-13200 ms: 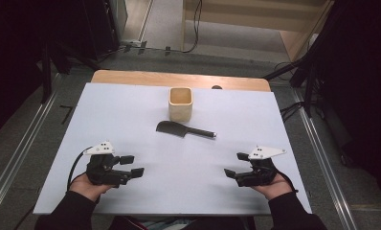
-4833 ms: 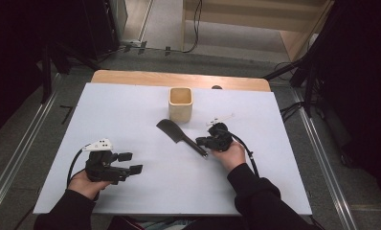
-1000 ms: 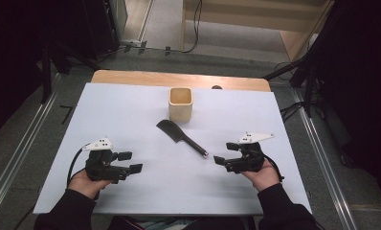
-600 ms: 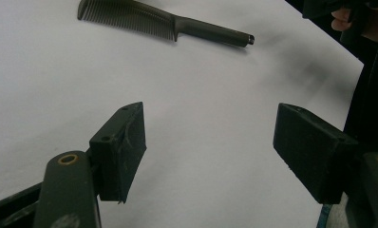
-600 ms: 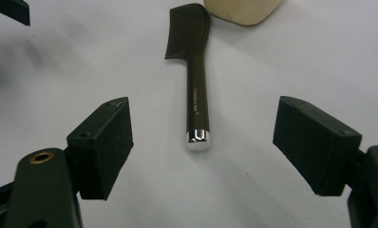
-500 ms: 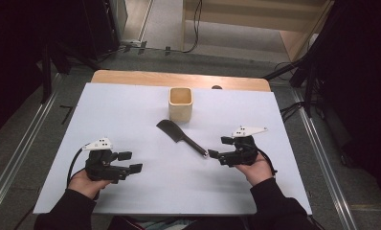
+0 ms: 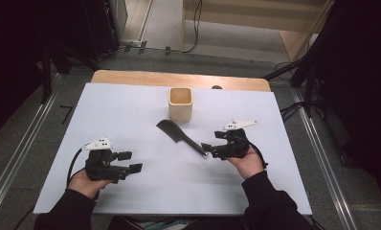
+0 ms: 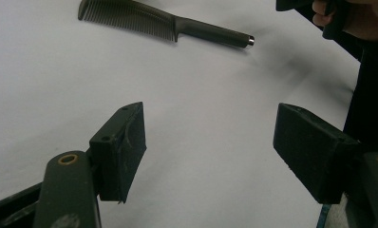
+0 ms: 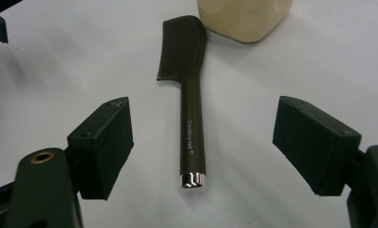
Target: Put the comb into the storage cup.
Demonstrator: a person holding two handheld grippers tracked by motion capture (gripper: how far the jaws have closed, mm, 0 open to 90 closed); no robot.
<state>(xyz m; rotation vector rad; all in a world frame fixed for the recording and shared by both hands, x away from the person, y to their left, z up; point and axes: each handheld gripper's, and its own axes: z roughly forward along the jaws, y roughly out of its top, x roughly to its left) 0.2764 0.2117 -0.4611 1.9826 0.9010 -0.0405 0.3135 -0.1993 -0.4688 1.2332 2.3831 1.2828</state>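
A dark comb (image 7: pixel 179 136) lies flat on the white table, teeth end toward a beige square cup (image 7: pixel 180 103), silver-capped handle end toward my right gripper (image 7: pixel 207 149). In the right gripper view the comb (image 9: pixel 189 109) runs straight ahead and its handle end lies between the two open jaws (image 9: pixel 202 152), untouched. The cup (image 9: pixel 244 16) stands just beyond the comb's head. My left gripper (image 7: pixel 130 162) rests open at the table's near left, far from the comb (image 8: pixel 163 23), with nothing between its jaws (image 8: pixel 208 147).
The white table sheet (image 7: pixel 131 110) has a wooden strip (image 7: pixel 179 79) along its far edge. Dark floor and metal rails lie to both sides. The person's other hand (image 8: pixel 341 19) shows at the top right of the left gripper view.
My right gripper has moved left toward the comb until its open jaws flank the handle end. The left gripper has stayed put. The comb has not moved in the last second.
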